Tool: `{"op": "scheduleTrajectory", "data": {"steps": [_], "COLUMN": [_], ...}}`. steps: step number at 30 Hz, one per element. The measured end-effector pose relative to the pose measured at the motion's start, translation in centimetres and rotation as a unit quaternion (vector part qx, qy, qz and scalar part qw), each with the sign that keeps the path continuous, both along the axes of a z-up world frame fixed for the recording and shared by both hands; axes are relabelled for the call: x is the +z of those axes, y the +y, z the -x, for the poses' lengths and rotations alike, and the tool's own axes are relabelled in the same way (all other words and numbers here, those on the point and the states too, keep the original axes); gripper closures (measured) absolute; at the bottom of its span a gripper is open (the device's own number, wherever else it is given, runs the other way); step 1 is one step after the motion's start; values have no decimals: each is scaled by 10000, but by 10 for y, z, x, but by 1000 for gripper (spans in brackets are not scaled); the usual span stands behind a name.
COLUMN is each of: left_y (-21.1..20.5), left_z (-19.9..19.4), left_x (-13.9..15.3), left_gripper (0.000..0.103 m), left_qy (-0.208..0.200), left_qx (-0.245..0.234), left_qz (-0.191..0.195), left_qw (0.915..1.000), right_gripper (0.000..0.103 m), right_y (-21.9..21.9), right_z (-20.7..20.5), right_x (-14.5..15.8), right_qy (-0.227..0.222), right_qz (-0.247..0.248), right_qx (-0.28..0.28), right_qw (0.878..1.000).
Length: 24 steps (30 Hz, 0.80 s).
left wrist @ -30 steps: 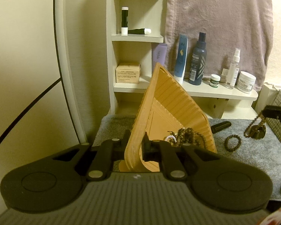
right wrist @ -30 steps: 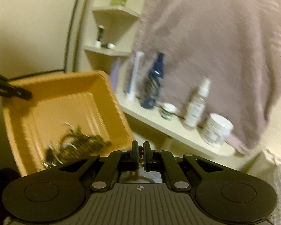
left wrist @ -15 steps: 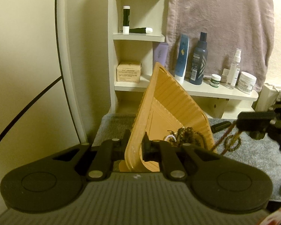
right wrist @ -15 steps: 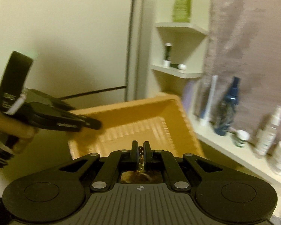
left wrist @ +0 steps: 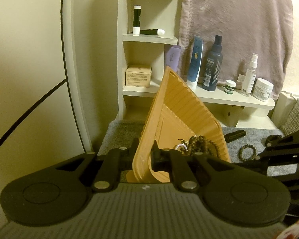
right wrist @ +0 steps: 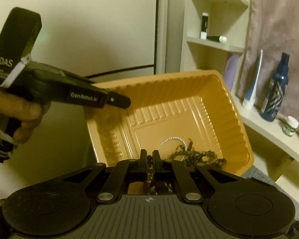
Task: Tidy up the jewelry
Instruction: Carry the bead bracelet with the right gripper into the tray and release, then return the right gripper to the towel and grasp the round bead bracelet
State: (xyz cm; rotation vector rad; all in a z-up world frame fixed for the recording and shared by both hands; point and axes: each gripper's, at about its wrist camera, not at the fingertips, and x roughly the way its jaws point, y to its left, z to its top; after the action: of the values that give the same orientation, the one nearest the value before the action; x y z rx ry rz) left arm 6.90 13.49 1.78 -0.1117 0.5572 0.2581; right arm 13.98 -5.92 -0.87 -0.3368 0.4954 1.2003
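Observation:
My left gripper (left wrist: 144,151) is shut on the near rim of an orange ribbed plastic tray (left wrist: 181,115) and holds it tilted up on edge over a grey towel. Brown bead strings (left wrist: 201,145) and a white pearl bracelet (right wrist: 172,139) lie in the tray's low corner. My right gripper (right wrist: 149,155) is shut on a brown bead string (right wrist: 149,172) that hangs under its fingers, just in front of the tray's (right wrist: 169,117) lower rim. From the right wrist, the left gripper (right wrist: 121,101) shows pinching the tray's left rim, with a hand (right wrist: 16,109) on its handle. One brown bead bracelet (left wrist: 247,152) lies on the towel.
A grey towel (left wrist: 121,133) covers the surface. A black cylinder (left wrist: 235,135) lies on it behind the bracelet. A white shelf (left wrist: 229,97) behind carries bottles, a tube and jars (left wrist: 263,89). A pinkish cloth (left wrist: 239,20) hangs above, and a tall white shelf unit (left wrist: 149,37) stands to the left.
My right gripper has swung left with the bead string, from facing the shelf to facing into the tray, and has come close beside it. The left gripper and tray have stayed still.

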Motion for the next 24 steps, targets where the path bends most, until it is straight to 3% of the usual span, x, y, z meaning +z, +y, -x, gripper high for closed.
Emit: {"op": "scheduleTrajectory", "data": {"steps": [7,12,18,24], "left_y": [0,0,1,0], "left_z": [0,0,0,0], "left_x": [0,0,0,0], "left_gripper": [93,93,94,94], "left_qy": [2,1,6,11], "left_qx": [4,11,5,8], "left_qz": [3,7,-8,-36], "left_qw": [10000,10000,10000,10000], "right_gripper": [98,97,94,93], "right_y": [-11,-41,-85,-121], "right_z": [-5,-11,-19,-34], "right_x": [-1,-3,-33,-49], "right_qy": [-5,98,351,590], "right_qz": [-74,-218,72,51], "right_qx": [-262,-959,-2016,-2988], "right_qw": [9996,9951,9788,9525]}}
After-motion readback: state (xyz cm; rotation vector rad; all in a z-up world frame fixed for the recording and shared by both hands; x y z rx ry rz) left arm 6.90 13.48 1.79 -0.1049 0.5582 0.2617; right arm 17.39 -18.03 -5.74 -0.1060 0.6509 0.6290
